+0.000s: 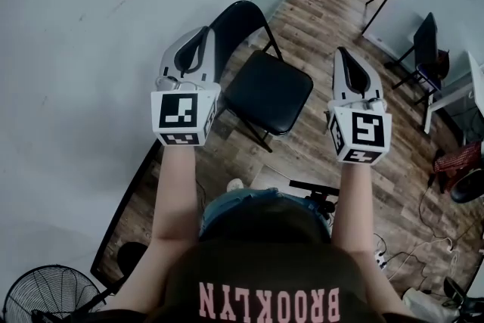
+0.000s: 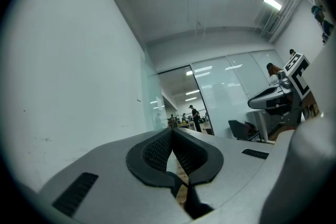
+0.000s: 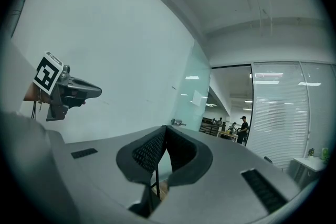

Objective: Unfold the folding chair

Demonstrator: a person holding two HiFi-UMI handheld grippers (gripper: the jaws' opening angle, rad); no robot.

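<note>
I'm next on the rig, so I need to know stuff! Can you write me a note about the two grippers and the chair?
Left gripper: shut, empty, held in the air.
Right gripper: shut, empty, held in the air.
Folding chair: stands open on the wooden floor, seat down, neither gripper touching it.
Done: the chair looks unfolded.
Left: probably nothing.
</note>
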